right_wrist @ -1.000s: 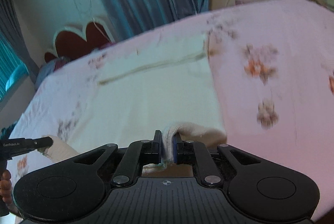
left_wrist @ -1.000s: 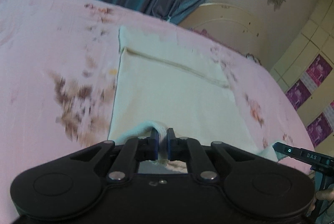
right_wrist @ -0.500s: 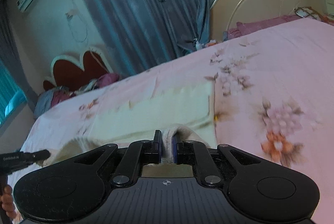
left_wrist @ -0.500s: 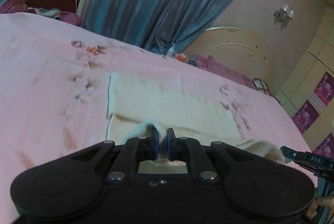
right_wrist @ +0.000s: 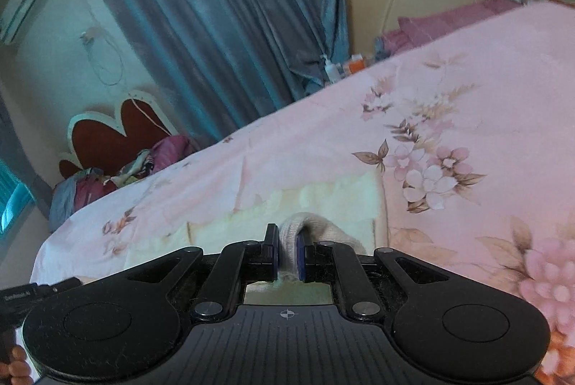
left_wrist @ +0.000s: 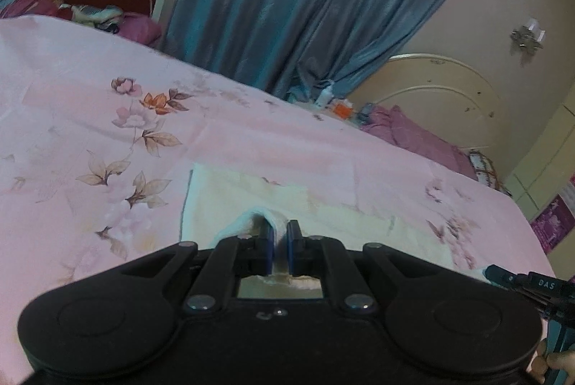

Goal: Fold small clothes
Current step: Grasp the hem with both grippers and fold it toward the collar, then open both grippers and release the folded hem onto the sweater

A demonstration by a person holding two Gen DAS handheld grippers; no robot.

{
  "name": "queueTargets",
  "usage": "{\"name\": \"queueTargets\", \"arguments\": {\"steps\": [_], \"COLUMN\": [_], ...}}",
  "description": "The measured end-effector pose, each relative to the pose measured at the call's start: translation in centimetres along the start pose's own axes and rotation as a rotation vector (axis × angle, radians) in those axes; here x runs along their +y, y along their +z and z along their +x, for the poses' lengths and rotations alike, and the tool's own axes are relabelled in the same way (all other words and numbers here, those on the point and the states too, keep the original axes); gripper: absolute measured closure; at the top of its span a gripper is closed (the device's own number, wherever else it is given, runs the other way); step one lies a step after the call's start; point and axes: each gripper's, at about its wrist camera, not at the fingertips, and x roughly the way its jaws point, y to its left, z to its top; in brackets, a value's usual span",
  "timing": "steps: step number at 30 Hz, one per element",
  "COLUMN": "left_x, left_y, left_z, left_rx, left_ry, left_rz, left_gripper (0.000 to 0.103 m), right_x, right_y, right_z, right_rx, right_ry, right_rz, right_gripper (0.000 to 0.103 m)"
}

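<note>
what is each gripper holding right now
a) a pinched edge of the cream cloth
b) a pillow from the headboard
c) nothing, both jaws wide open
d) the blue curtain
a: the left gripper and the right gripper are each shut on a bunched edge of the cream cloth, which lies on the pink floral bedsheet.

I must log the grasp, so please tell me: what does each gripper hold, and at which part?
Both hold the cream cloth: the left gripper and the right gripper each pinch a bunched bit of its near edge.
</note>
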Motion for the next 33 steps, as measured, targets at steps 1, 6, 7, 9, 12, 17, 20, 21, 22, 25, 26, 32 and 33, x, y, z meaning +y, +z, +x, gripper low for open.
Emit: {"name": "queueTargets", "arguments": {"steps": [1,6,7,9,12,17,20,21,22,25,26,32,33], "left_x": [0.0,0.0,0.0,0.0,0.0,0.6,1.1,1.3,1.5,2.2,2.2,0.6,0.3], "left_y": [0.2,0.8,0.9,1.2,1.5,2.8,3.5,3.6,3.7,3.8,3.8,2.2,1.9], "left_z": [0.7,3.9,4.6,5.6,6.6,7.0,6.7,6.4,6.1,5.5,5.6,8.2,8.7], "left_rx": [0.004,0.036,0.046,0.061,0.053,0.017,0.006,-0.001,-0.007,-0.026,-0.022,0.081,0.092], "left_ry": [0.008,0.055,0.062,0.085,0.123,0.143,0.145,0.147,0.147,0.133,0.127,0.104,0.107], "left_rz": [0.002,0.004,-0.001,-0.003,-0.007,-0.042,-0.036,-0.032,-0.028,-0.043,-0.036,0.126,0.145], "left_gripper": [0.096,0.096,0.096,0.095,0.087,0.074,0.063,0.059,0.055,0.037,0.037,0.049,0.053], "right_x": [-0.2,-1.0,-1.2,-1.5,-2.1,-2.2,-2.0,-2.0,-2.0,-2.0,-2.1,-1.7,-1.6], "right_y": [0.1,1.2,1.4,1.5,1.4,1.6,2.1,2.4,2.6,3.0,3.0,1.7,1.5], "right_z": [0.5,3.8,4.3,5.4,6.4,7.4,6.4,6.1,6.1,5.9,6.1,8.0,8.3], "right_rx": [0.004,0.035,0.041,0.058,0.067,0.079,-0.001,-0.015,-0.014,-0.011,0.004,0.081,0.098], "right_ry": [-0.003,-0.02,-0.025,-0.042,-0.061,-0.074,-0.097,-0.09,-0.087,-0.078,-0.071,-0.067,-0.065], "right_rz": [0.007,0.048,0.059,0.069,0.1,0.086,0.071,0.055,0.043,-0.005,-0.022,-0.124,-0.137], "right_gripper": [0.094,0.094,0.094,0.094,0.093,0.079,0.013,0.013,0.013,0.013,0.013,0.018,0.031]}}
